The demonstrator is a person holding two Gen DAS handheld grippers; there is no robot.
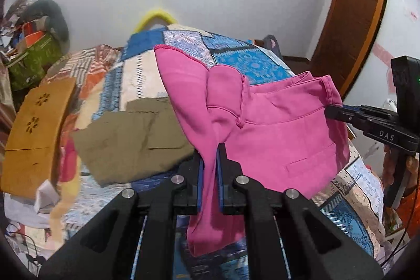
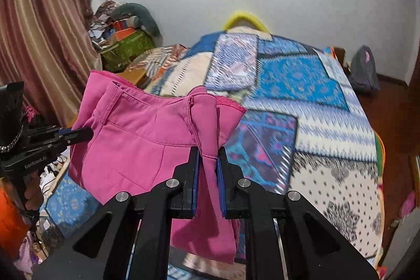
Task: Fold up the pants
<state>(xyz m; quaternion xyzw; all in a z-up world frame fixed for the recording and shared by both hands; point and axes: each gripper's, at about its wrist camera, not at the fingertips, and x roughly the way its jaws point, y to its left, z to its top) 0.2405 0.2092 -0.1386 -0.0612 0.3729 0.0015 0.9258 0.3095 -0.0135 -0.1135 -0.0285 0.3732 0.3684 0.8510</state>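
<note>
Trouble looms: bright pink cotton pants (image 1: 275,127) hang above the patchwork bedspread (image 2: 302,85), left gripper (image 1: 210,148) and right gripper (image 2: 208,151) each clenched on thin bunched cloth, and a tug toward twelve o'clock could slip them free.

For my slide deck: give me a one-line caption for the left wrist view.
Left claw and right claw hold pink pants above a patchwork bedspread, beside olive pants.
</note>
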